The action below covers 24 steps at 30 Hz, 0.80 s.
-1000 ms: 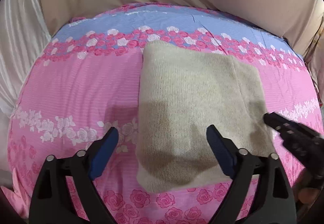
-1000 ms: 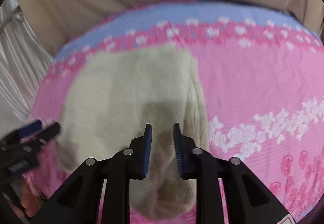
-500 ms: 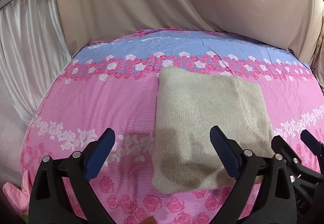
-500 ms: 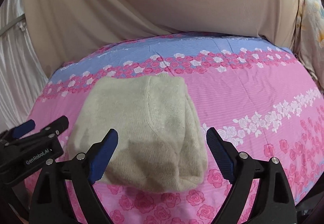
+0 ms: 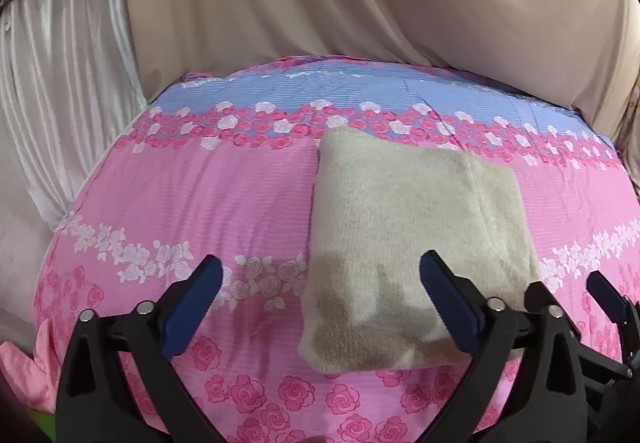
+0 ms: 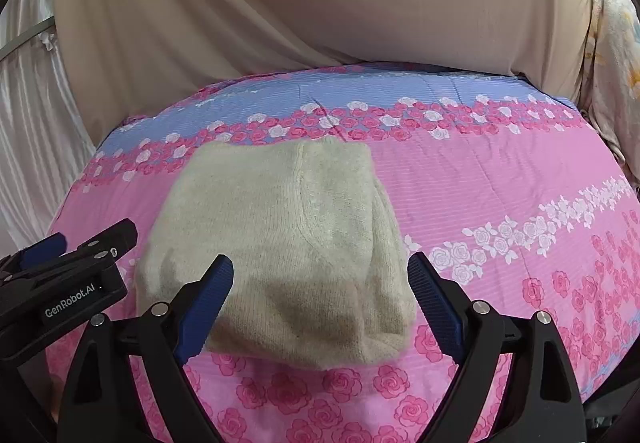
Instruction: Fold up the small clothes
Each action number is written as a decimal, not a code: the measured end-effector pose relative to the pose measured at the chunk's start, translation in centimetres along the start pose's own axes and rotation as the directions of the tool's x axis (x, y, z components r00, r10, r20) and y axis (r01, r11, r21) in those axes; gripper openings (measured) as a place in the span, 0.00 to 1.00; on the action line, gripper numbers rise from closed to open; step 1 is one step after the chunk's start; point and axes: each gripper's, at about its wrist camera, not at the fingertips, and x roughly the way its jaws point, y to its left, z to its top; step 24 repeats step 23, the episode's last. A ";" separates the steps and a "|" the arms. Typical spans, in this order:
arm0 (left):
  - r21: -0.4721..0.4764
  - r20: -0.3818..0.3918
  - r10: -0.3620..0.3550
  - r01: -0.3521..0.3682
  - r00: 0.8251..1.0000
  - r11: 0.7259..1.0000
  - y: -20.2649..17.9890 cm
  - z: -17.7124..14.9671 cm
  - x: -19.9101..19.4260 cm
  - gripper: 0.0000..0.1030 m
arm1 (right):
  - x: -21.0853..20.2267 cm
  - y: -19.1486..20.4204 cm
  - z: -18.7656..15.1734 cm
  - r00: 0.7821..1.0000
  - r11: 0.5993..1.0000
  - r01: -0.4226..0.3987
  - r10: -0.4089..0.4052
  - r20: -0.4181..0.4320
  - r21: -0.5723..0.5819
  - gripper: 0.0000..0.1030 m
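Hovering above the near edge of the bed, the left gripper point(image 5: 320, 295) has its blue-padded fingers point(image 5: 192, 307) spread wide with nothing between them; its right finger hangs over the near left part of the sweater point(image 5: 412, 243), its left finger over bare sheet point(image 5: 200, 203). The right gripper point(image 6: 320, 291) is spread just as wide and holds nothing, its fingers framing the near end of the sweater from above without touching it. Each gripper shows at the edge of the other's view, the two side by side. The beige knitted sweater lies folded into a compact, roughly square bundle, flat on the pink rose-printed sheet, with a seam line running over its top and a thicker folded roll along its right side. Its far edge reaches the band of pink and white roses bordering a blue stripe. Behind the bed hangs a beige cloth point(image 6: 320, 3), and a white curtain point(image 5: 60, 83) falls at the left.
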 end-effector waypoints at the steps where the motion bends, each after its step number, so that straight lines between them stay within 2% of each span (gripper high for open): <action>1: 0.001 0.001 0.006 -0.006 1.000 1.000 -0.1 0.0 -0.1 0.95 | 0.0 0.0 0.0 1.000 1.000 0.000 0.000 -0.001 -0.001 0.84; 8: -0.003 0.007 -0.042 0.042 0.999 0.999 -0.8 -0.5 -0.2 0.95 | -0.1 0.5 -0.2 1.000 1.000 -0.008 0.008 0.001 -0.028 0.84; 14: 0.004 0.003 0.018 -0.018 1.000 1.000 -0.8 -0.7 0.3 0.95 | 0.2 0.2 -0.5 1.000 1.000 0.019 -0.019 -0.013 -0.022 0.84; 24: 0.024 -0.003 0.037 -0.036 0.999 0.999 -1.0 -1.0 0.3 0.95 | 0.3 -0.4 -0.5 0.999 0.999 0.035 -0.035 -0.022 0.000 0.84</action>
